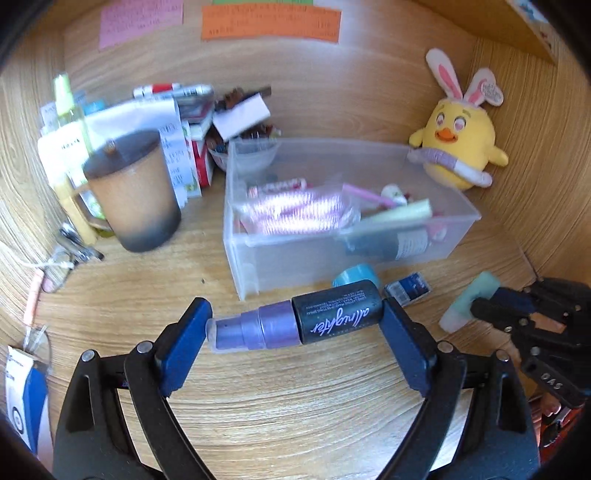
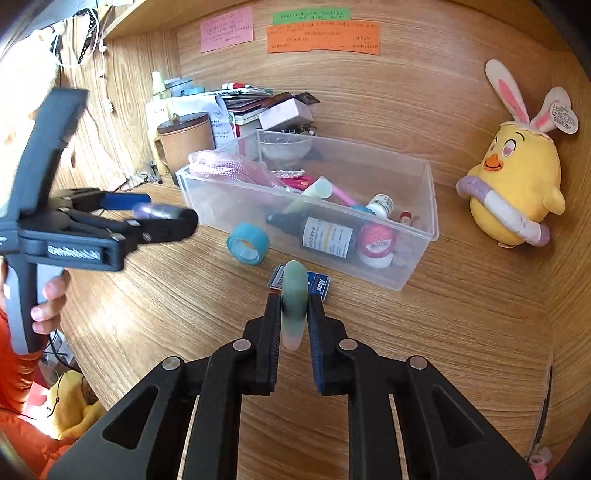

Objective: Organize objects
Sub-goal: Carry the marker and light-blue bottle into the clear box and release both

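Sticky notes point(image 2: 323, 31) on back wall: writing too small to read. Left gripper point(image 2: 162, 218), right wrist view: motion-blurred, held item indistinct. Clear bin point(image 1: 243, 258), left wrist view: contents smeared by blur. Blue-white box point(image 1: 24, 398) at the desk's left edge: cut off by frame.

A black spray bottle with purple cap point(image 1: 295, 324) lies crosswise, lifted; a pale green tube point(image 2: 294, 304) points toward the clear plastic bin point(image 2: 424, 206).
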The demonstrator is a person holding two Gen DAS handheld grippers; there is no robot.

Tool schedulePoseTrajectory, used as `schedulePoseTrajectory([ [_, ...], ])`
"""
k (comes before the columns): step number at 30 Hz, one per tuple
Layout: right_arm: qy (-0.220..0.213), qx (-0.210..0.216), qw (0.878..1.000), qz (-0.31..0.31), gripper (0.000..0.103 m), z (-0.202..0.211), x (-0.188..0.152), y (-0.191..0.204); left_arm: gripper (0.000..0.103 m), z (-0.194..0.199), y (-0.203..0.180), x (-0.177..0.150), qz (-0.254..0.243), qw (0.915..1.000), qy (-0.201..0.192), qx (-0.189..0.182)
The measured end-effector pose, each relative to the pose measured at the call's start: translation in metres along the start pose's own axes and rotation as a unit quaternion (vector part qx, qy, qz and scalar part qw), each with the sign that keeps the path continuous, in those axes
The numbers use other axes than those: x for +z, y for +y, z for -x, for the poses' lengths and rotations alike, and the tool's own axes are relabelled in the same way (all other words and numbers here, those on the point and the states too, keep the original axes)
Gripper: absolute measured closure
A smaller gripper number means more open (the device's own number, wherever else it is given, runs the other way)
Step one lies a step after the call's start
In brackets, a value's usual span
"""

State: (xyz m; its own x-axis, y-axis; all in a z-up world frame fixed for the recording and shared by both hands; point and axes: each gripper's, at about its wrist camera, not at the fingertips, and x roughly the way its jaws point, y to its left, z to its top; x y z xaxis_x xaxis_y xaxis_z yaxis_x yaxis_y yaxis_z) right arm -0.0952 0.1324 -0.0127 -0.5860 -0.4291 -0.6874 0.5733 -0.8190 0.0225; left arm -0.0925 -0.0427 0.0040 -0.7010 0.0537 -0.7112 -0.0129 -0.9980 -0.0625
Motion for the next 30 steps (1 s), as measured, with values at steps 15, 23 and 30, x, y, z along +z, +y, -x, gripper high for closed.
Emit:
schedulePoseTrajectory([
  [15,-0.091,-0.033,0.995,-0.018,0.09,0.036,0.05,-0.019,0.011,0.042,-0.013,0.058,-0.026,0.9946,-0.098,0.018],
  [23,-0.086,-0.072,0.993,-0.034,0.09,0.008,0.074,-0.039,0.011,-0.006,-0.009,0.077,-0.011,0.9981,-0.06,0.013],
  [30,-0.054,-0.082,0.995,-0.029,0.09,-0.025,0.079,-0.043,0.011,-0.04,-0.007,0.085,-0.014,0.9997,-0.019,0.001],
])
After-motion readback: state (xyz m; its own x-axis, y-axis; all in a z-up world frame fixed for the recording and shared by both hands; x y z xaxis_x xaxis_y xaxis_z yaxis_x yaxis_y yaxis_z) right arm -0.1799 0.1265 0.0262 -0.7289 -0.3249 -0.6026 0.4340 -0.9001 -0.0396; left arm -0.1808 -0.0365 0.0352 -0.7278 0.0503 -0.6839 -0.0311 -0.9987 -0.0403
